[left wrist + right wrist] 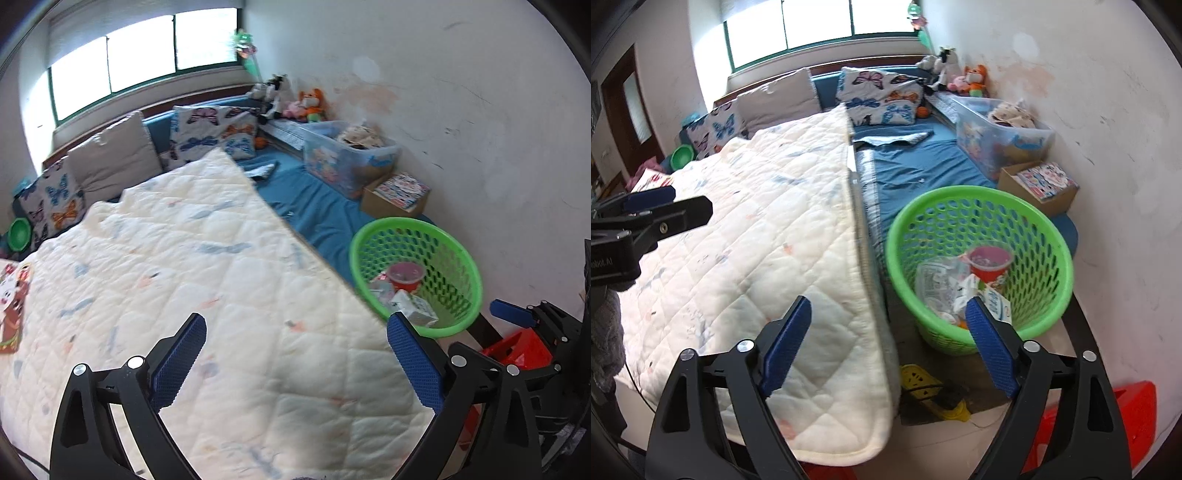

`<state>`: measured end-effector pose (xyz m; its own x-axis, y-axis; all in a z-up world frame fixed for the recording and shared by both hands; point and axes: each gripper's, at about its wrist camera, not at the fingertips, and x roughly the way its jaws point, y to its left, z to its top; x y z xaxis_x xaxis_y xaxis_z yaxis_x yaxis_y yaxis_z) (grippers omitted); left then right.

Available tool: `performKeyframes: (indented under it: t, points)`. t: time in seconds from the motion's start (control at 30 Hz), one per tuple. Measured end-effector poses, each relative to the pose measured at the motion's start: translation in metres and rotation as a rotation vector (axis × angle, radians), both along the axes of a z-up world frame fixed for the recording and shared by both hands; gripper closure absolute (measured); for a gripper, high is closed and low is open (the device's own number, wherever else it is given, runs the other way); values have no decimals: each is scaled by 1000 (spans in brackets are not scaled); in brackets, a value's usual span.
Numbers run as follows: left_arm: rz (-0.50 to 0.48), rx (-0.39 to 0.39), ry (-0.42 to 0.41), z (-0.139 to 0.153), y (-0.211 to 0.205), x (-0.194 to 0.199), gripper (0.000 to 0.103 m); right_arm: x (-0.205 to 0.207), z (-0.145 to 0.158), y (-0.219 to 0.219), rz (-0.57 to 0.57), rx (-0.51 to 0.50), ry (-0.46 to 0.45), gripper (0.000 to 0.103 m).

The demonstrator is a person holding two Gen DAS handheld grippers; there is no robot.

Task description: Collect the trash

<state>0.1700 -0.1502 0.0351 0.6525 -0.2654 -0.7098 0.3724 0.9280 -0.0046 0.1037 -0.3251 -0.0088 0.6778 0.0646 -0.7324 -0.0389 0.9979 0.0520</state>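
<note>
While spread-jawed, both grippers [295, 354] [888, 338] level

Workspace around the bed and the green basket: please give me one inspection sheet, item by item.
Surface: white quilt covers the bed; blue sheet beside it.
Job's things: green basket holds a red cup and crumpled wrappers.
Clutter: clear toy bin, cardboard box, plush toys.
Grippers: left gripper and right gripper open, fingers empty.
Cables: yellow power strip on the floor.
Surroundings: window, stained wall.
</note>
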Motion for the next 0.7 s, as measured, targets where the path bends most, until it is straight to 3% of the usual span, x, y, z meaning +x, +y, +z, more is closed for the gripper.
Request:
performKeyframes:
  t: [0.7]
  points:
    - [289, 12, -47, -2, 149, -58, 7, 0, -9, 116, 189, -31, -10, 6]
